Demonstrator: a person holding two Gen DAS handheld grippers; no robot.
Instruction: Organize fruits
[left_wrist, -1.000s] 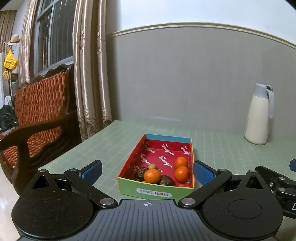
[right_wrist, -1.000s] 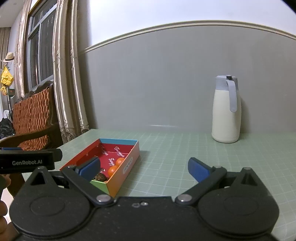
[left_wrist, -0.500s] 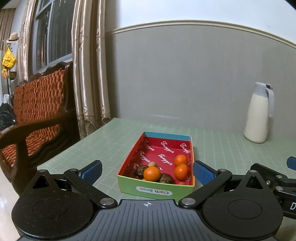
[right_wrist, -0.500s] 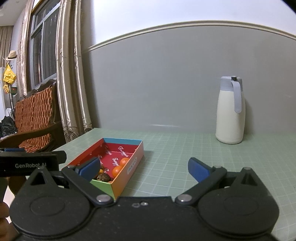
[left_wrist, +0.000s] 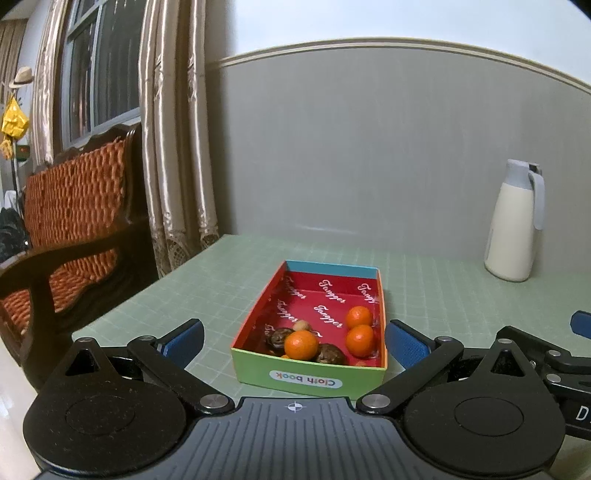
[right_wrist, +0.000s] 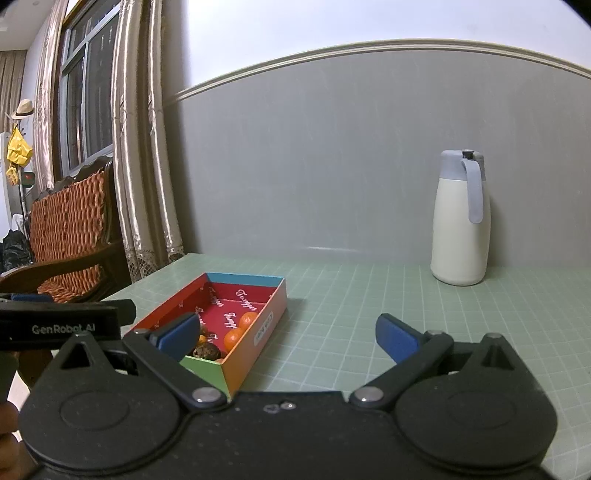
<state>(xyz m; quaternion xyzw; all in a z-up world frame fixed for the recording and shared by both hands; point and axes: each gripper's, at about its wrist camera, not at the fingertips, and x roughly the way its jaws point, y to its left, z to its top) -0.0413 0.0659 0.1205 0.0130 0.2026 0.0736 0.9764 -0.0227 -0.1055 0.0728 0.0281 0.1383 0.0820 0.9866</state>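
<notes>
— Fruit location?
— Inside box on green table: three oranges, two dark round fruits, one small tan one, all bunched toward near end.

— Left gripper?
— Spread wide, empty, straddling near end of box, apart from walls.

— Right gripper?
— Spread wide too, empty, hovering right of box.

— Else?
— White jug by wall, well apart from box.

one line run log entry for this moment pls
phase: approach | left gripper: open, empty, facing box | right gripper: open, empty, right of box | fruit: three oranges in box
</notes>
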